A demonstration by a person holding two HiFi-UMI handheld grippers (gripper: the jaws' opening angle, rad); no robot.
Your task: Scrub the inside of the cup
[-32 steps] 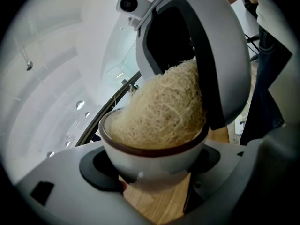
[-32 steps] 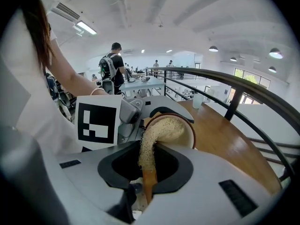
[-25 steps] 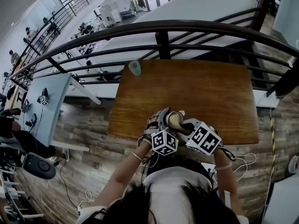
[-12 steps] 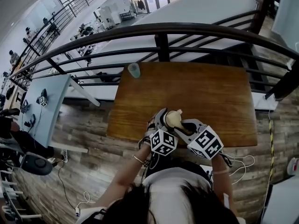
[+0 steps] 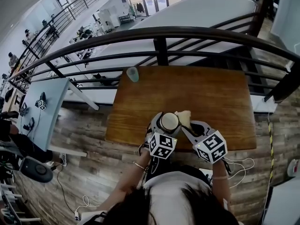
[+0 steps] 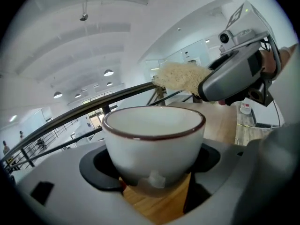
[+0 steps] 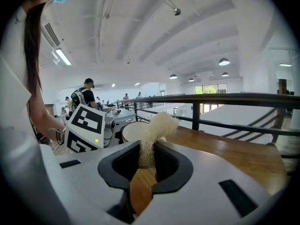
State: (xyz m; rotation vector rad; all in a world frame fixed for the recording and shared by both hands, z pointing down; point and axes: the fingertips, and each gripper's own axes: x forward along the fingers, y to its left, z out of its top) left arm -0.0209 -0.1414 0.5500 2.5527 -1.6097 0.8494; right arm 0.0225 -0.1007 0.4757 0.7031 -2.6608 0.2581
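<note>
A white cup (image 6: 154, 139) with a dark red rim sits upright between the jaws of my left gripper (image 6: 152, 170), which is shut on its lower wall. In the head view the cup (image 5: 168, 122) hangs over the table's near edge, its mouth facing up and its inside bare. My right gripper (image 7: 146, 161) is shut on a pale, rough sponge (image 7: 152, 137). The sponge's tip (image 5: 183, 116) lies just outside the cup's right rim. In the left gripper view the sponge (image 6: 180, 76) hovers above and behind the cup. Both grippers (image 5: 166, 128) (image 5: 188, 123) are close together.
The wooden table (image 5: 211, 93) stands against a dark metal railing (image 5: 159, 46) with a drop beyond. A small pale green cup (image 5: 132, 74) stands at the table's far left corner. A grey desk (image 5: 47, 107) with devices is to the left.
The sponge has come out of the cup and now sits to the right of its rim. The cup's open mouth shows. Both grippers have shifted slightly towards the table's near edge.
</note>
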